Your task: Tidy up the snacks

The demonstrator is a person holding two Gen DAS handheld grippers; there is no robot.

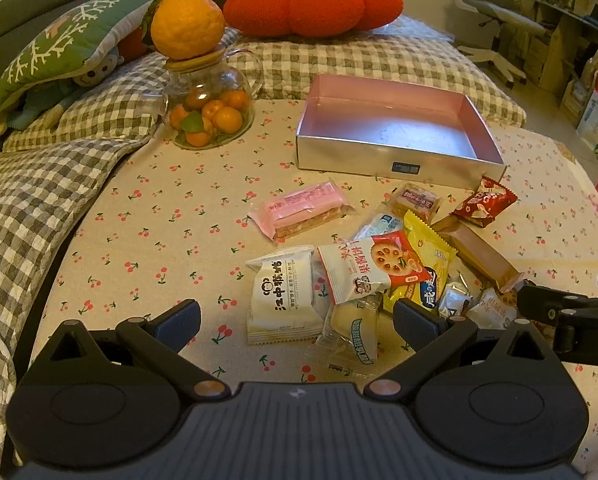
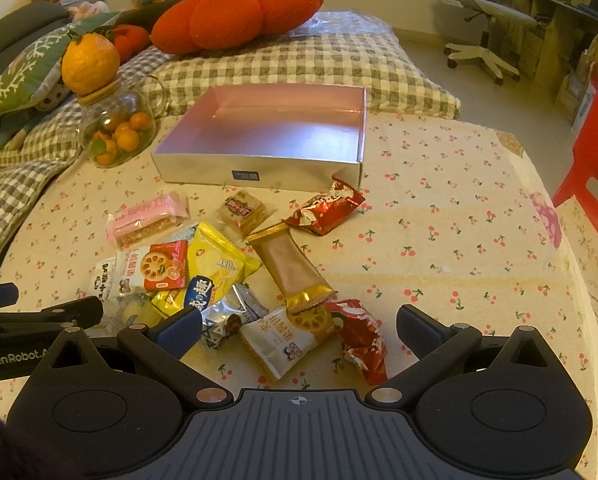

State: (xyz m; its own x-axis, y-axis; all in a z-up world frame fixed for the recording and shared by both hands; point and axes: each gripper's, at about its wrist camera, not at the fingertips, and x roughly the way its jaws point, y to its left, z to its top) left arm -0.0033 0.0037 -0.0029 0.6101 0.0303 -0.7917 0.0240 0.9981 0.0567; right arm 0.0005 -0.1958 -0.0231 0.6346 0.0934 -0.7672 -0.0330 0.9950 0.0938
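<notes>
silver box bare inside at 12 o'clock on cherry-print cloth, glass jar of small oranges at 10 o'clock, snack packets heaped loose below box, left gripper and right gripper both released

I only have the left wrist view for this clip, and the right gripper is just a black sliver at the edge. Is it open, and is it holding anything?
Observer: The right gripper is open, with nothing held between its fingers.
Operator: Are there any snacks behind it that I can't see?
Observer: Yes. A crumpled red wrapper lies on the cloth close to its right finger, beside a white-and-gold biscuit packet.
</notes>
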